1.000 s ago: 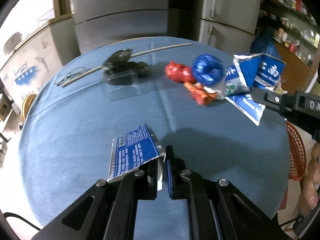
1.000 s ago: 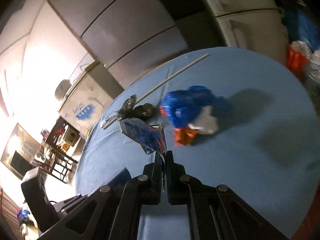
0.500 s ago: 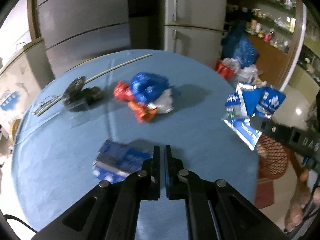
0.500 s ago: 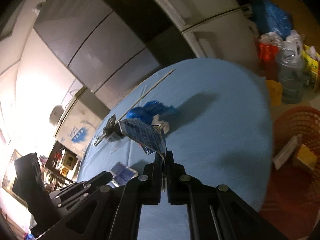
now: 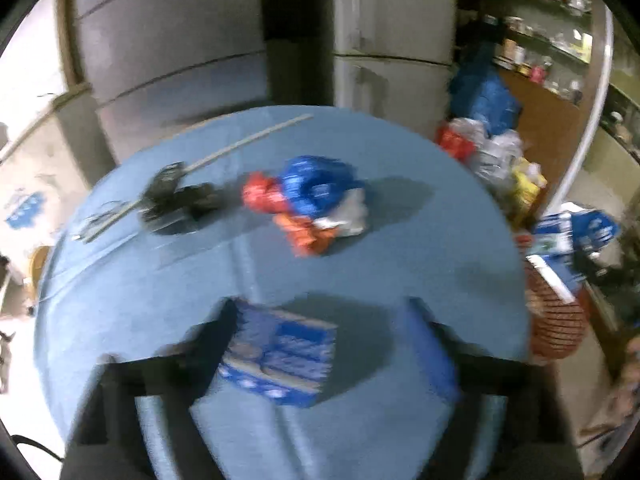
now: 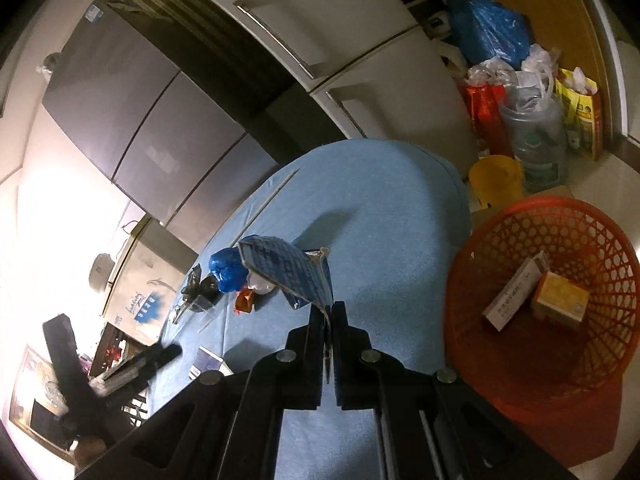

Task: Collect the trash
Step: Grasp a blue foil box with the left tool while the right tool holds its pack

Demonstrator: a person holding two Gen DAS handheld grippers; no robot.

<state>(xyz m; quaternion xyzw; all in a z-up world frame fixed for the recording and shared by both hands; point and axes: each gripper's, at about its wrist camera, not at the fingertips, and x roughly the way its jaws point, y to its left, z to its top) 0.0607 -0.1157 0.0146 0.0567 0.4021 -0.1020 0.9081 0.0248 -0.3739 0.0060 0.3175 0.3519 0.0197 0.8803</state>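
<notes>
Trash sits on a round blue table (image 5: 400,240). In the left wrist view, a pile (image 5: 312,204) of blue, red, orange and white wrappers lies at the far middle, with a dark clump (image 5: 176,196) and a thin stick (image 5: 240,144) to its left. A blue packet (image 5: 280,360) lies flat on the near table, between the fingers of the left gripper (image 5: 324,344); they stand wide apart and neither pad presses on it. Those jaws have just been opening: a second ago they pinched this packet by its edge, and half a second ago they were closed with the packet already lying beside them.

In the right wrist view the right gripper (image 6: 330,320) is clamped on the edge of a blue carton (image 6: 288,272), held above the table. An orange basket (image 6: 540,300) stands on the floor to the right, off the table's edge, with a white box (image 6: 516,292) and a yellow box (image 6: 560,296) inside. Beyond it are a yellow bucket (image 6: 496,180), a water jug (image 6: 540,144) and bags (image 6: 488,28); fridges (image 6: 340,40) stand at the far side. A second ago this view showed only table and pile; the basket has since come into view at the right.
</notes>
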